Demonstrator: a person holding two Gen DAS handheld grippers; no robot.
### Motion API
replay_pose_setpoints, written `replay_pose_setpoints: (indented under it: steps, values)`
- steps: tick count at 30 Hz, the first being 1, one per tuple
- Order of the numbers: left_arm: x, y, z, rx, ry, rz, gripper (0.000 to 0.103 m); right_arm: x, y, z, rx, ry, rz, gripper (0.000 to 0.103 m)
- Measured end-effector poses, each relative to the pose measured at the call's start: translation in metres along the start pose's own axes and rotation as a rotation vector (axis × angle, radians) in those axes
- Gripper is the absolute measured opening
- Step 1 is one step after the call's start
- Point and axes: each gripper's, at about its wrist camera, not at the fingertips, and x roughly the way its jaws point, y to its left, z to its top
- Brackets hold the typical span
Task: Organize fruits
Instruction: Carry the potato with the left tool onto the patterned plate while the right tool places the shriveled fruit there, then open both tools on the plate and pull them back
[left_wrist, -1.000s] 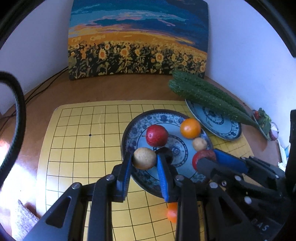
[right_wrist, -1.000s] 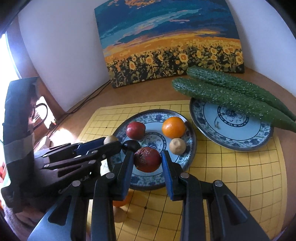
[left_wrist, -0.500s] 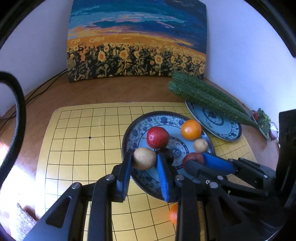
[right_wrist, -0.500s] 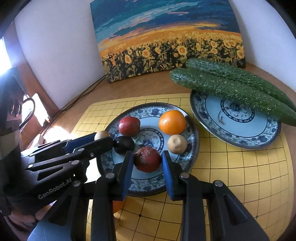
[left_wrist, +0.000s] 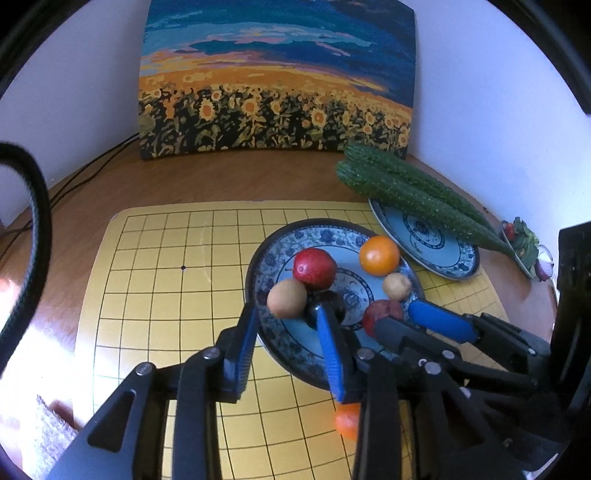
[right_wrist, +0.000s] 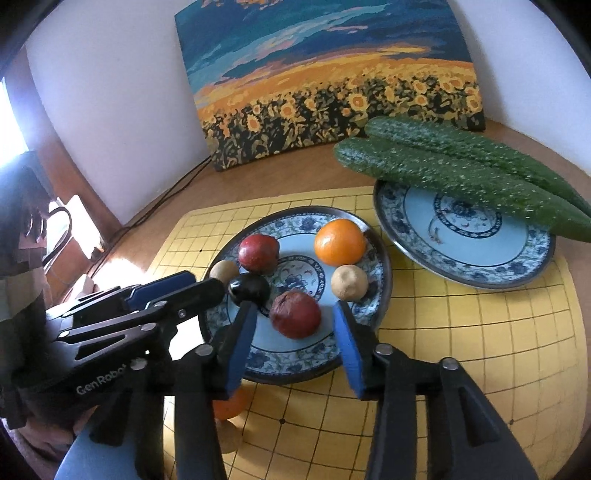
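A blue patterned plate (left_wrist: 295, 343) (right_wrist: 380, 266) holds a red apple (left_wrist: 314, 268) (right_wrist: 258, 253), an orange (left_wrist: 379, 256) (right_wrist: 340, 242), a small tan fruit (left_wrist: 396, 286) (right_wrist: 349, 282), a black fruit (right_wrist: 249, 288) and a wrinkled dark red fruit (right_wrist: 294, 314) (left_wrist: 382, 314). My left gripper (left_wrist: 286, 314) stands around a tan round fruit (left_wrist: 287, 298) (right_wrist: 224, 271) at the plate's left rim. My right gripper (right_wrist: 291, 325) is open, its jaws apart either side of the wrinkled fruit lying on the plate.
A second blue plate (right_wrist: 465, 243) at the right carries two long cucumbers (right_wrist: 454, 177). Another orange (left_wrist: 347, 421) (right_wrist: 229, 404) lies on the yellow grid mat (left_wrist: 166, 295) near the plate's front. A sunflower painting (left_wrist: 273, 81) leans on the wall behind.
My right gripper has opened and let the wrinkled dark red fruit down onto the plate. The left gripper's jaws have widened slightly around the tan fruit.
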Motion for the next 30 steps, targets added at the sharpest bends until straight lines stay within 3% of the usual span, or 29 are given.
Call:
replay_pose_setpoints:
  steps: [30]
  values:
    - [-0.044, 0.001, -0.033, -0.052, 0.033, -0.019, 0.039, -0.049, -0.001, -0.033, 0.034, -0.010, -0.011, 0.051]
